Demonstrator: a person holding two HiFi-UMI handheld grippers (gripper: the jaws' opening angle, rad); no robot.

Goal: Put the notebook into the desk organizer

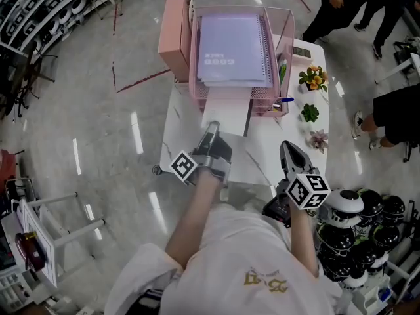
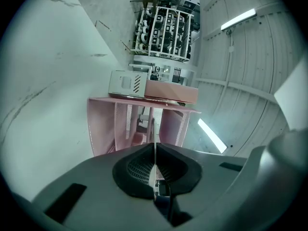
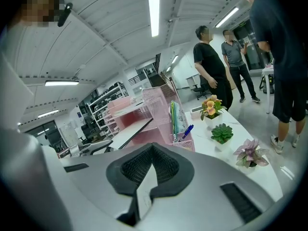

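Grey jaws of your right gripper (image 1: pixel 287 147) were closed on nothing, over the near right of the white desk (image 1: pixel 262 164). Your left gripper (image 1: pixel 211 128) was clamped on the near edge of the white notebook (image 1: pixel 226 117), which lay partly inside the lower tier of the pink desk organizer (image 1: pixel 193 58). Farther off, a purple spiral pad (image 1: pixel 233 44) covered the top tier, with 3 potted plants (image 1: pixel 310 113) at the right.

**First:** White lettering runs along the near edge of the pale purple spiral-bound notebook (image 1: pixel 233 48), up in the pink wire-mesh desk organizer (image 1: pixel 289 28). Can it be read?

**Second:** No, it is too small and blurred.

**First:** And the gold print (image 1: pixel 268 279) on the person's white shirt (image 1: pixel 223 254)?

**Second:** The gold characters appear upside down and are not legible either.
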